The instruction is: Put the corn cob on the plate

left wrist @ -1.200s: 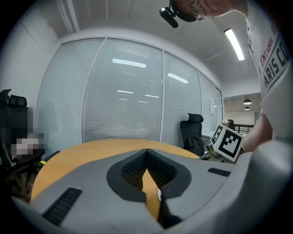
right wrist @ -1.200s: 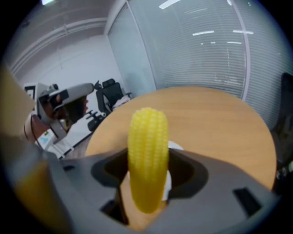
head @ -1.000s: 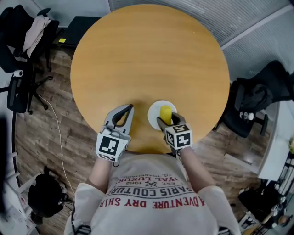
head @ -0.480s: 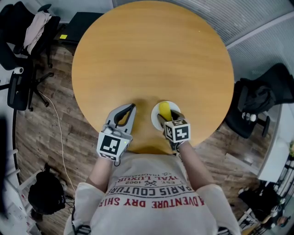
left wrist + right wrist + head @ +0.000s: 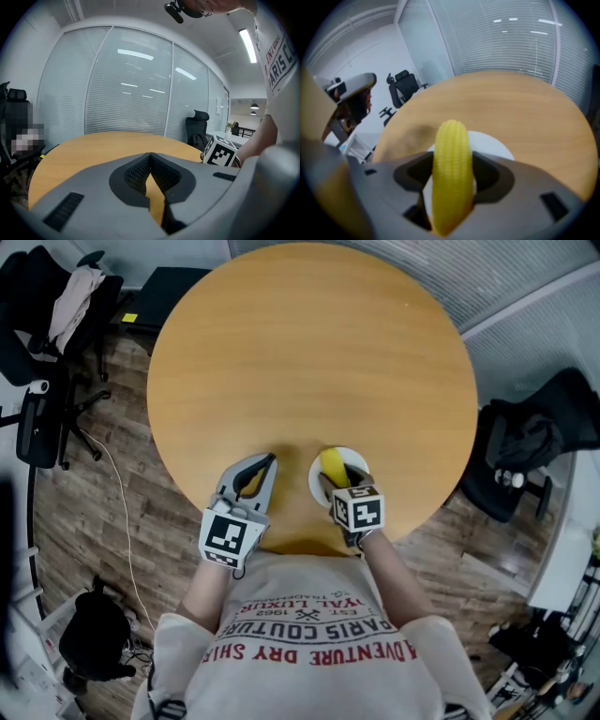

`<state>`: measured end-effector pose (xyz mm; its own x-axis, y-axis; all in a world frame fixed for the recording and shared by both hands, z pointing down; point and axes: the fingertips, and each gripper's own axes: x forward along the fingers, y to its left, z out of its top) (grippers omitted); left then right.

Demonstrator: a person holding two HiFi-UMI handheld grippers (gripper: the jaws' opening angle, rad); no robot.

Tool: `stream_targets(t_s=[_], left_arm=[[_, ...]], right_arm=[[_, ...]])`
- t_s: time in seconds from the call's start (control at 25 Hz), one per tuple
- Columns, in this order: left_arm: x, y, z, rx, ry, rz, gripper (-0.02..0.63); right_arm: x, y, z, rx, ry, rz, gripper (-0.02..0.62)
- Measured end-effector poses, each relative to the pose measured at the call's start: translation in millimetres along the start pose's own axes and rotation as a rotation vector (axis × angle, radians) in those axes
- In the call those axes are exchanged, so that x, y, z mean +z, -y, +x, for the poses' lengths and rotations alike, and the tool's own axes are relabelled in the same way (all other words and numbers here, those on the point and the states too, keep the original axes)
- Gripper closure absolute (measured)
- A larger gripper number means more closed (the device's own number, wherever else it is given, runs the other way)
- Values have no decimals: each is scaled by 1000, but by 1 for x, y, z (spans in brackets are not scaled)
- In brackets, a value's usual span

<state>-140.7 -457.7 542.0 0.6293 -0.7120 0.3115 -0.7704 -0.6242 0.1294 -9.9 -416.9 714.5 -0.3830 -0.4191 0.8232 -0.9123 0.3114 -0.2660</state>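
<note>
A yellow corn cob (image 5: 451, 173) stands between the jaws of my right gripper (image 5: 451, 180), which is shut on it. In the head view the corn cob (image 5: 334, 466) hangs over a small white plate (image 5: 317, 486) near the front edge of the round wooden table (image 5: 309, 362). The plate (image 5: 492, 144) shows just behind the cob in the right gripper view. My left gripper (image 5: 259, 468) rests on the table to the left of the plate, shut with nothing in it; its tips (image 5: 150, 157) meet.
Black office chairs stand around the table: one at the left (image 5: 37, 418), one at the right (image 5: 525, 451). A dark cabinet (image 5: 164, 292) sits beyond the table's far left edge. Wood floor surrounds the table.
My right gripper has shifted slightly with the corn cob over the plate, and the cob now tilts a bit more. The left gripper has stayed put.
</note>
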Motion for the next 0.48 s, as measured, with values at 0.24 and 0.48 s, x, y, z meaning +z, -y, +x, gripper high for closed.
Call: stream_targets(t_s=[0.24,0.48], left_arm=[[-1,3,0,-29,-13,4,572],[15,8,-8,-34,26,23,572]], right_arm=[[18,0,-16,-23,99,38,324],[52,-10,-59,-70,273,-27,478]])
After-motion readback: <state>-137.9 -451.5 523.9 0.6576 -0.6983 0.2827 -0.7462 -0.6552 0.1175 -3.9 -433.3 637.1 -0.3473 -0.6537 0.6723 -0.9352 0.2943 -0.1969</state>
